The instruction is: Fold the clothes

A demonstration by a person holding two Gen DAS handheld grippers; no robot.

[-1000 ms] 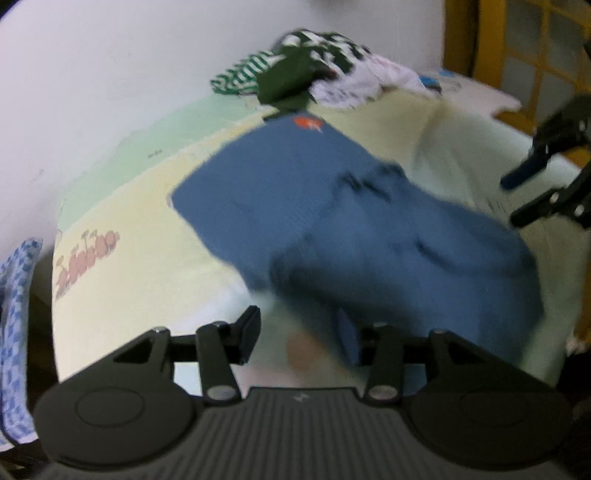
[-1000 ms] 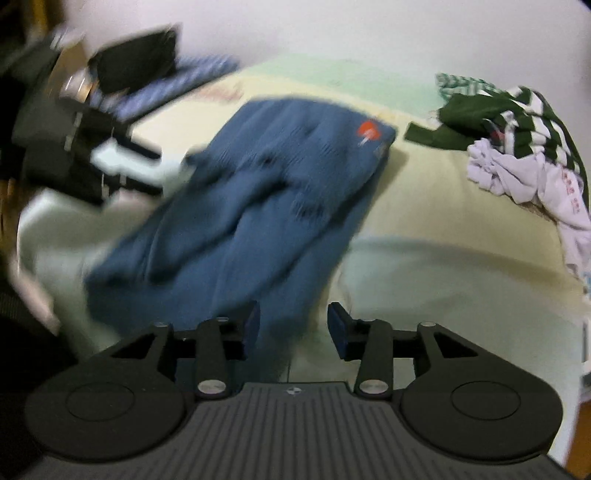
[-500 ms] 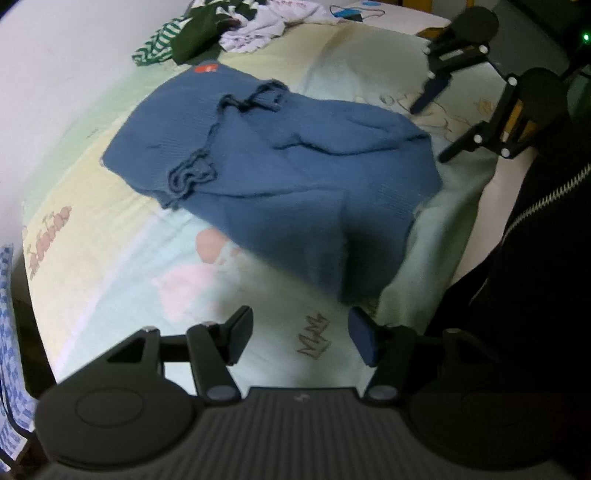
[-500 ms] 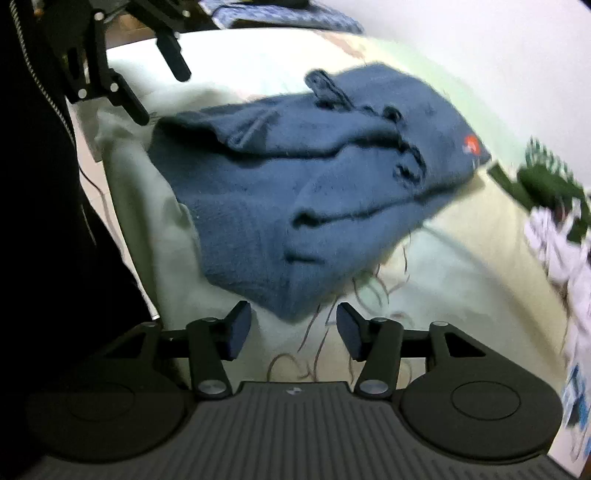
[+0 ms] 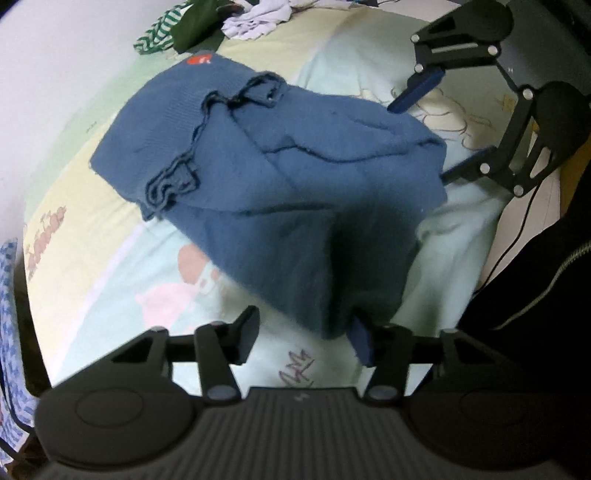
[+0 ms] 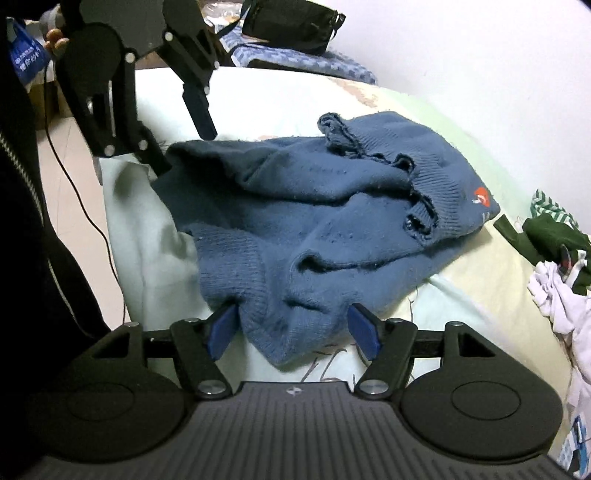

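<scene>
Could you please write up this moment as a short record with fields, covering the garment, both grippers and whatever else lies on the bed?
garment: blue knitted sweater, crumpled and partly folded on the bed sheet
mark: red logo near its far end
left gripper: jaws have just been closing; sweater's near edge between them, no visible pinch
right gripper: jaws have just been opening; sweater's near corner between them, pads not pressing
other clothes: green striped garment and white garment piled past the sweater

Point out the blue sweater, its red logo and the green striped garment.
blue sweater point(image 6: 332, 221), right wrist view, middle of the knit body.
red logo point(image 6: 482, 196), right wrist view, patch near the sweater's far edge.
green striped garment point(image 5: 162, 31), left wrist view, striped part.
</scene>
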